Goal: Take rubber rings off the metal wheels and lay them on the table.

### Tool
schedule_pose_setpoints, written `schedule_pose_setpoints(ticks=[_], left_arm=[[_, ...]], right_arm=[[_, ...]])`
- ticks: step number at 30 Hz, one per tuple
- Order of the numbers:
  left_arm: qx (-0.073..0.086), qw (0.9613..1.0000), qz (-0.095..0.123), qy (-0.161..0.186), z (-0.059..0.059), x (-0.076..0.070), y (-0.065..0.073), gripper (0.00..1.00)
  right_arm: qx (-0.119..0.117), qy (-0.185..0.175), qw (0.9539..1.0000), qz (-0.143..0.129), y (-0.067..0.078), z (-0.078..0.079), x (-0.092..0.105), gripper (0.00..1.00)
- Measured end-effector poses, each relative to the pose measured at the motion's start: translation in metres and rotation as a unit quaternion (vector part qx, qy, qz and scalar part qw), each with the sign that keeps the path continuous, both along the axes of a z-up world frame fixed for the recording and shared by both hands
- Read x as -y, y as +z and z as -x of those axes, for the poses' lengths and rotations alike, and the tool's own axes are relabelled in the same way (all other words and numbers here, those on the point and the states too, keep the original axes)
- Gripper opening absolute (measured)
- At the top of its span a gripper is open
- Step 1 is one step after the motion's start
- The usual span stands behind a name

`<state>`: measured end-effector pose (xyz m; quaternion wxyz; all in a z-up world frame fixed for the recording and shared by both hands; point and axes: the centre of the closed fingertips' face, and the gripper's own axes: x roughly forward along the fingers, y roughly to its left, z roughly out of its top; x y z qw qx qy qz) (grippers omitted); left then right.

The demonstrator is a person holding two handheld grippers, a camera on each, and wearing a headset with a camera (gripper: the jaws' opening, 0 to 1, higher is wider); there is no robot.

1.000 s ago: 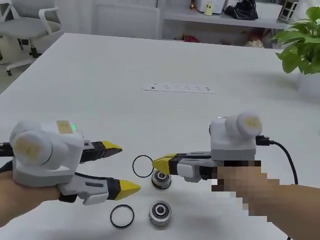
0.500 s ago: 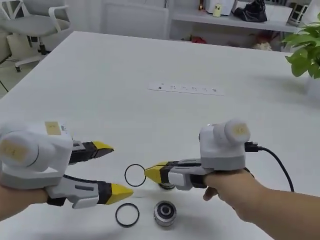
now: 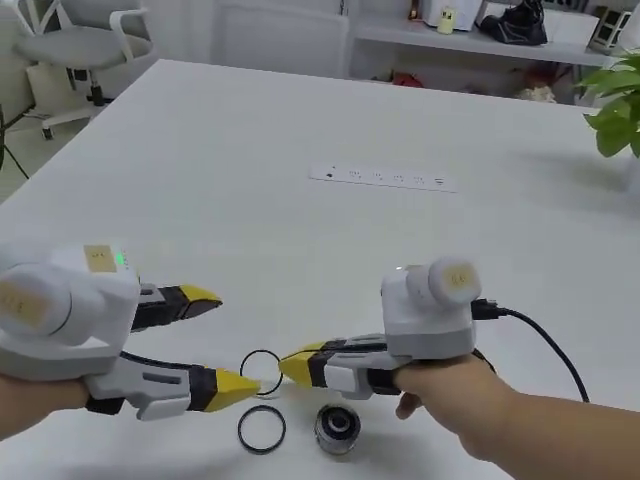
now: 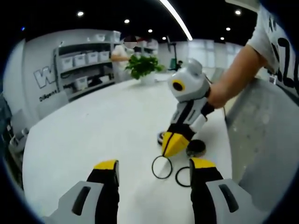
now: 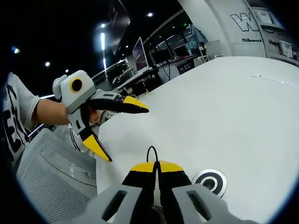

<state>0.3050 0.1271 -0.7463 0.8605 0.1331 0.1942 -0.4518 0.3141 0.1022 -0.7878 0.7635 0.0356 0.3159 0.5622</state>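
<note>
The right gripper (image 3: 292,366) has its yellow-tipped jaws clenched on a thin black rubber ring (image 3: 262,352). In the right gripper view a loop of that ring stands up from between the closed tips. The ring is just above the white table (image 3: 300,130), close to its near edge. The left gripper (image 3: 236,338) is beside it with its jaws spread wide and nothing between them.

A second thin black rubber ring (image 3: 241,430) lies flat on the table nearer that edge. A small round metal wheel with a dark centre (image 3: 337,428) stands just beside it.

I judge the rings to be very light, soft and stretchy. The pinched one bows rather than holding a firm circle. A pinch across the thin band itself looks like the right hold, and it should be gentle, since such a ring could spring free or roll when let go. The wheel looks dense and stiff by comparison and apt to roll on the smooth top, so it is best gripped by its rim.

For writing, a large "W" shows on the far wall in both gripper views, with smaller letters under it that are too small to read. A flat white strip (image 3: 383,180) towards the middle of the table carries tiny dark marks I cannot make out.
</note>
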Motion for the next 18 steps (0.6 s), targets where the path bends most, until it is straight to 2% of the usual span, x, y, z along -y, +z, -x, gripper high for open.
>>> schedule_pose_setpoints(ticks=[8, 18], left_arm=[[-0.002, 1.0, -0.008, -0.003, -0.0009, -0.0006, -0.0027, 0.62], [-0.004, 0.9999, -0.014, -0.007, -0.0017, 0.0011, -0.0036, 0.61]], right_arm=[[0.009, 0.005, 0.9999, 0.01, -0.0032, -0.0002, 0.0011, 0.0], [0.027, 0.007, 0.9995, 0.016, -0.0013, -0.0013, 0.0051, 0.09]])
